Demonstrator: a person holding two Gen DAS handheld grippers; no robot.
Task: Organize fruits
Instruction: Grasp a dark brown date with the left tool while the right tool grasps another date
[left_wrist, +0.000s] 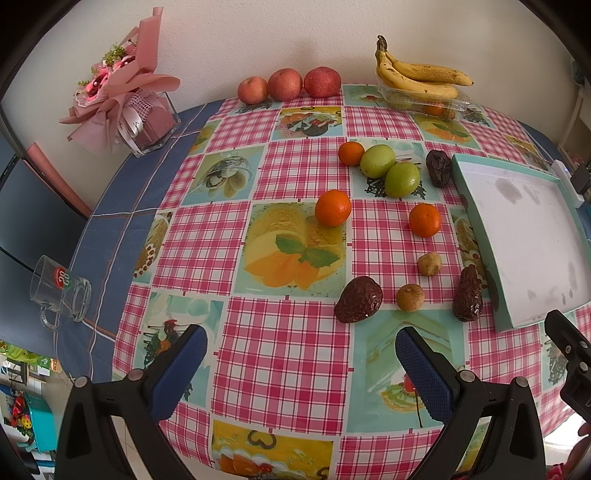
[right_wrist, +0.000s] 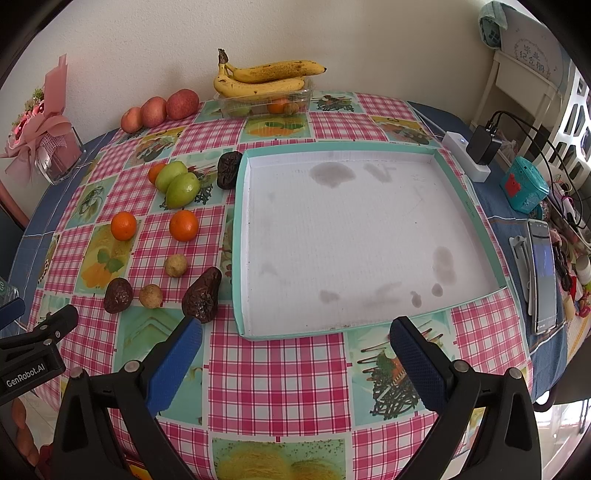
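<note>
Loose fruit lies on the checked tablecloth: three oranges (left_wrist: 332, 208), two green fruits (left_wrist: 378, 160), three dark wrinkled dates (left_wrist: 358, 300) and two small tan round fruits (left_wrist: 410, 297). An empty teal-rimmed white tray (right_wrist: 240, 236) sits to their right. My left gripper (left_wrist: 301, 354) is open and empty, just short of the nearest date. My right gripper (right_wrist: 295, 343) is open and empty at the tray's near edge, with a date (right_wrist: 202, 295) by its left finger.
Three apples (left_wrist: 285, 84) and bananas on a clear plastic box (left_wrist: 421, 79) stand at the back. A bouquet in a glass vase (left_wrist: 122, 92) and a glass mug (left_wrist: 61, 291) are on the left. A phone (right_wrist: 543, 273), charger and clutter lie to the right.
</note>
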